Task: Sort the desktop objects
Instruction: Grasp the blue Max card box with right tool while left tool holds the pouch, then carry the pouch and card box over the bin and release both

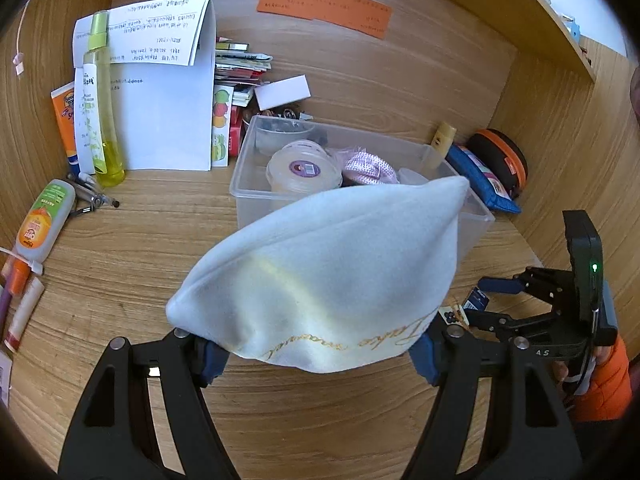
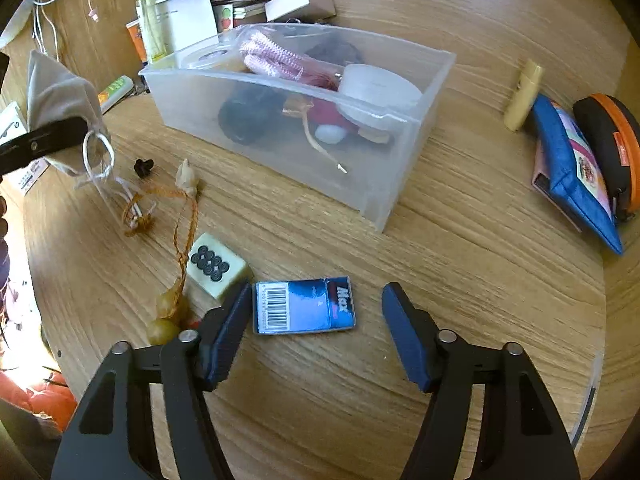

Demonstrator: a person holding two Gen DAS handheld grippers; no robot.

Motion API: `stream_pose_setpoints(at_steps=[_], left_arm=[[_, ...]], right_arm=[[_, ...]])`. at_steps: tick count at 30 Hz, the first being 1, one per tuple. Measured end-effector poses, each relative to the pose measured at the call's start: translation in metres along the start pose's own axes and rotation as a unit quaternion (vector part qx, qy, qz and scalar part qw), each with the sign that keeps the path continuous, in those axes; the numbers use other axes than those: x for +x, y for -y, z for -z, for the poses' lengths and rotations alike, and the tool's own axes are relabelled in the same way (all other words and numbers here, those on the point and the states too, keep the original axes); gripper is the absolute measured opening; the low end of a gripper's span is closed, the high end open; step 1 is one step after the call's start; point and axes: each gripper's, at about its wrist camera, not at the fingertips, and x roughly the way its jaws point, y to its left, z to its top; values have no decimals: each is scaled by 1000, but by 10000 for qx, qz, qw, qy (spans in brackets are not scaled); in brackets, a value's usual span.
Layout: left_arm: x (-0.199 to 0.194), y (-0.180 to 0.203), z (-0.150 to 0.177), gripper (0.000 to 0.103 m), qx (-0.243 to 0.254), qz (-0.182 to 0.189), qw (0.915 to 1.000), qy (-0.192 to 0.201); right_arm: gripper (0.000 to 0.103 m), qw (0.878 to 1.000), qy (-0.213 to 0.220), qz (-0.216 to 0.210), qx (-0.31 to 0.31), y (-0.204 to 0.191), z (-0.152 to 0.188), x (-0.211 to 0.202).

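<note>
Holding a pale cloth pouch [image 1: 320, 276] with gold script clamped in my left gripper [image 1: 318, 354]; right gripper [image 2: 314, 334] spread wide around a blue box [image 2: 306, 311].

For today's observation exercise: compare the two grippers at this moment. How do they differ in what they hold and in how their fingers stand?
The left gripper is shut on the white cloth pouch and holds it off the desk; the right gripper holds nothing. The left gripper's fingers press the pouch's sides; the right gripper's fingers stand open around the blue box, which lies flat on the desk. Both have blue fingertips on black arms.
</note>
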Motion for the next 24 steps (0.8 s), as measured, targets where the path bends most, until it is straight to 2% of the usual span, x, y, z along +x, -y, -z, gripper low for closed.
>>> stream_pose_setpoints(at_steps=[1, 2, 10, 18, 24], left_arm=[[-1, 0, -2, 72, -13, -2, 10000, 21], [-2, 0, -4, 72, -17, 5, 10000, 48], [-17, 5, -21, 72, 25, 59, 9993, 375], [-33, 3, -41, 72, -27, 2, 9978, 661], [-28, 7, -57, 73, 44, -111, 9970, 763]], right_arm=[[46, 10000, 19, -2, -12, 0, 0, -1], [44, 10000, 37, 10, 2, 2, -1, 0], [44, 9988, 217, 100, 426, 12, 3, -13], [44, 9936, 913, 120, 649, 21, -11, -59], [44, 9890, 1310, 22, 682, 16, -34, -69]])
